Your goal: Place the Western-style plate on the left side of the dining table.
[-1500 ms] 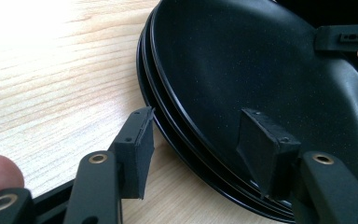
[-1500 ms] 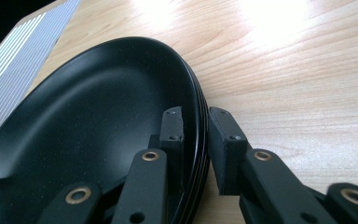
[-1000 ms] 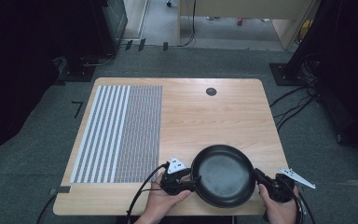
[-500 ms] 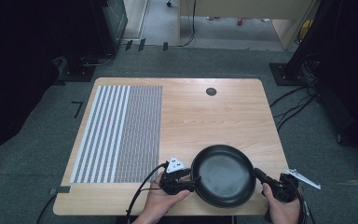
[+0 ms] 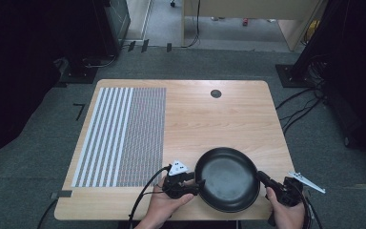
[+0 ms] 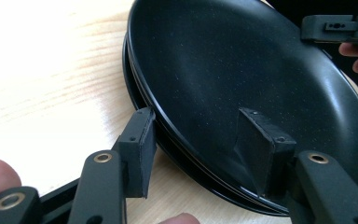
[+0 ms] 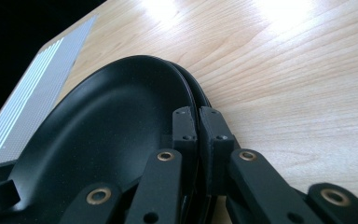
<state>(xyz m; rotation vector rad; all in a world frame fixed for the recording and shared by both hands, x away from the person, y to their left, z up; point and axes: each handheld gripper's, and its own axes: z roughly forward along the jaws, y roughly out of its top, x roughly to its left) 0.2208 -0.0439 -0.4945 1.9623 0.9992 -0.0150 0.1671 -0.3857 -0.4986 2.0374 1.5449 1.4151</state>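
We see a pale wooden table (image 5: 209, 119) on grey carpet (image 5: 43, 143), with dark equipment and cables (image 5: 300, 102) around it and a lighter floor beyond. A striped mat (image 5: 121, 136) covers the table's left part, and a small black disc (image 5: 215, 93) sits near the far edge. A black pan (image 5: 226, 179) rests at the near edge, right of the mat. Our left gripper (image 6: 196, 154) straddles the pan's left rim, jaws spread, one outside and one inside. Our right gripper (image 7: 198, 128) has its jaws pressed together on the pan's rim at the right.
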